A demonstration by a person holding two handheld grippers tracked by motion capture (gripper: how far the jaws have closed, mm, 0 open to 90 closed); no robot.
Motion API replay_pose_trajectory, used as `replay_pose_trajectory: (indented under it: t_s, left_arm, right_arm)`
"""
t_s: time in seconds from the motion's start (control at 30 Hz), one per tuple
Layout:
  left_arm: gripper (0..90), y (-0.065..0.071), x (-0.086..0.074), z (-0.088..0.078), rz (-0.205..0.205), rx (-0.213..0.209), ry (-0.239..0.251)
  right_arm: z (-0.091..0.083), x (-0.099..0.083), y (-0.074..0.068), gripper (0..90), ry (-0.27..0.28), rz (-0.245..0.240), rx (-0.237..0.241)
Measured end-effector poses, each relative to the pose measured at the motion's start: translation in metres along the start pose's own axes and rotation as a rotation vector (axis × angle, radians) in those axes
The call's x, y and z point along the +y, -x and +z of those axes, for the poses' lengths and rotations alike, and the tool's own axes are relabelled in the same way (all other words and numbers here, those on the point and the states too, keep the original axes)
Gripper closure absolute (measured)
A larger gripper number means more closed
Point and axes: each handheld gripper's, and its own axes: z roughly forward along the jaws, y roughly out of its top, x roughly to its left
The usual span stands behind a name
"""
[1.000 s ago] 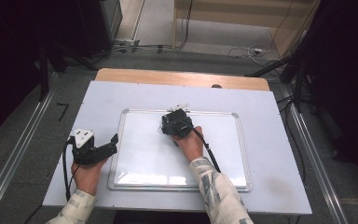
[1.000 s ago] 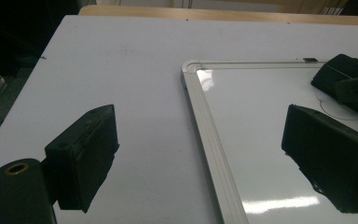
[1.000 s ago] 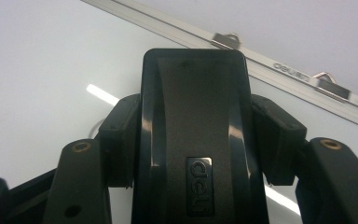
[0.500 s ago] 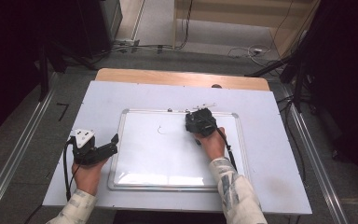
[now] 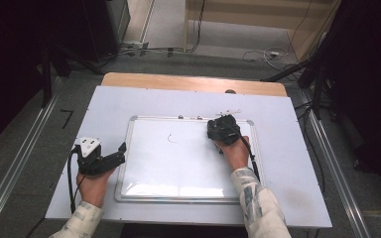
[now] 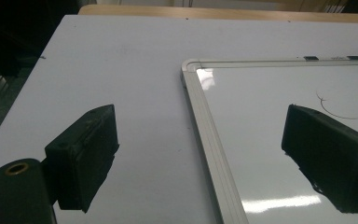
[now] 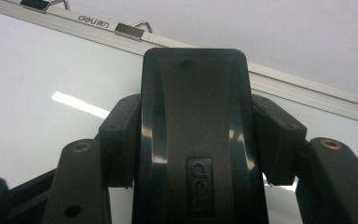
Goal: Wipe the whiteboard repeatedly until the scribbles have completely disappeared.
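Observation:
A white whiteboard [image 5: 178,168] with a silver frame lies flat on the pale table [image 5: 287,148]. One small curved ink stroke [image 5: 170,139] marks its upper middle. My right gripper [image 5: 223,130] is over the board's upper right corner, shut on a black eraser [image 7: 193,84] that presses on the board [image 7: 37,84]. The jaws of this right gripper [image 7: 196,135] clamp the eraser's two sides. My left gripper [image 5: 120,153] rests at the board's left edge, open and holding nothing. Between the wide jaws of the left gripper [image 6: 200,116] lie the board's frame corner and the ink stroke [image 6: 331,109].
A wooden strip [image 5: 188,83] runs along the table's far edge. Two metal clips [image 7: 129,30] sit on the board's top frame, with a small pale item [image 5: 230,111] just beyond it. Metal rails [image 5: 327,148] flank the table, and cables [image 5: 258,53] lie on the floor behind.
My right gripper has slid the eraser rightward along the board's upper part, from the middle to the upper right corner. The curved ink stroke now shows. The left gripper has stayed put.

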Motion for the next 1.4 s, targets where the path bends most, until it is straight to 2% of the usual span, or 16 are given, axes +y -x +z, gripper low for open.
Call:
replay_pose_trajectory:
  t_s: [1.03,1.23,1.4]
  left_arm:
    - [11.2,0.000,0.000,0.000,0.001,-0.002,0.000]
    - [11.2,0.001,0.000,0.000,0.000,-0.003,0.003]
    - [11.2,0.001,0.000,0.000,0.003,-0.004,0.001]
  right_arm:
    - [-0.005,-0.002,0.004,39.1,0.028,0.023,0.013]
    - [-0.004,-0.002,-0.001,39.4,0.028,0.020,0.020]
    - [-0.002,-0.001,-0.009,39.6,0.031,0.017,0.021]
